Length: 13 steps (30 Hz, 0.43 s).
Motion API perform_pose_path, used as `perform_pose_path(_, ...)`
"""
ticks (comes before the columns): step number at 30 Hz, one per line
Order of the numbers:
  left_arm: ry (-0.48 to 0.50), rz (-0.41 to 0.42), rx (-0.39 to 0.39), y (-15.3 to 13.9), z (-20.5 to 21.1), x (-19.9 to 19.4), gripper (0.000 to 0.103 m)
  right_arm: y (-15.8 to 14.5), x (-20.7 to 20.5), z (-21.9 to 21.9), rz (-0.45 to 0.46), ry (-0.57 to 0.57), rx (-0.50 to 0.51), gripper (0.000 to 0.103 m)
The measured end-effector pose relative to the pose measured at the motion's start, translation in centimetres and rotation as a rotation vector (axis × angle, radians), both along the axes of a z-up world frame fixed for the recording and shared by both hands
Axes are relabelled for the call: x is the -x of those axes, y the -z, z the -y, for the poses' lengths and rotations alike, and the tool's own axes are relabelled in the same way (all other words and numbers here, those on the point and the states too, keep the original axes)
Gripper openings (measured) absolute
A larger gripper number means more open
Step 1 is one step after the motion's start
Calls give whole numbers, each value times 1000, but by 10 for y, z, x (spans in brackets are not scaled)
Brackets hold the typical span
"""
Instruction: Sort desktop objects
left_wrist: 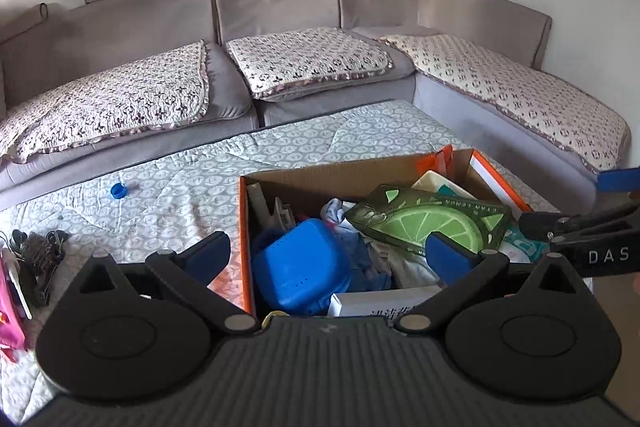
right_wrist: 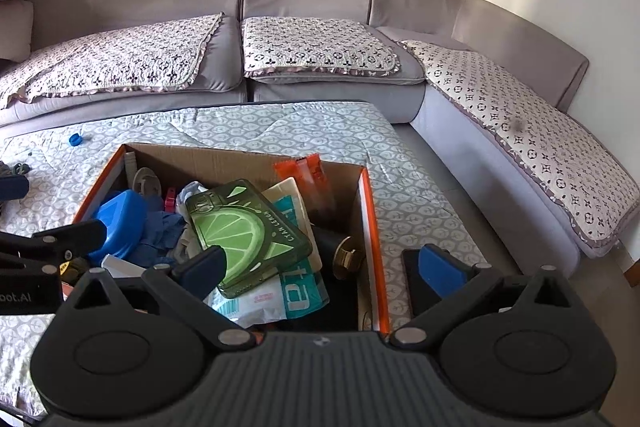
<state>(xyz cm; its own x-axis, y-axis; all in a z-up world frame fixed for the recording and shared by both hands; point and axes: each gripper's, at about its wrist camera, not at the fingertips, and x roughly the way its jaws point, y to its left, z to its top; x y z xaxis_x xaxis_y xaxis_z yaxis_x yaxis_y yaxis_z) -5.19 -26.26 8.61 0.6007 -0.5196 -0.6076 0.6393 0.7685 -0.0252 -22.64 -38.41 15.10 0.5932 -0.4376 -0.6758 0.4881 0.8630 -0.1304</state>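
An orange-edged cardboard box [left_wrist: 312, 174] [right_wrist: 370, 211] stands on the quilted table, filled with several items: a blue plastic case [left_wrist: 300, 267] [right_wrist: 120, 219], a green lime-print case [left_wrist: 432, 223] [right_wrist: 244, 231], blue cloth [right_wrist: 160, 231], white packets and an orange wrapper [right_wrist: 304, 167]. My left gripper [left_wrist: 328, 253] is open and empty, above the box's near left part. My right gripper [right_wrist: 320, 265] is open and empty, above the box's near right edge. A black phone [right_wrist: 420, 283] lies on the table just right of the box, by my right finger.
A blue bottle cap [left_wrist: 119, 189] [right_wrist: 75, 139] lies on the quilted cloth [left_wrist: 180, 187] left of the box. Dark hair clips and cords [left_wrist: 36, 259] and a pink item [left_wrist: 10, 307] lie at the table's left. A grey sofa [left_wrist: 280, 7] wraps around the back and right.
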Motion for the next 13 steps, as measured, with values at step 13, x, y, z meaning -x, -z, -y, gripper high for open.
perform_pose_path(13,-39,38,-11,-4,1,5,103,-2,5,-3,17,16,20,103)
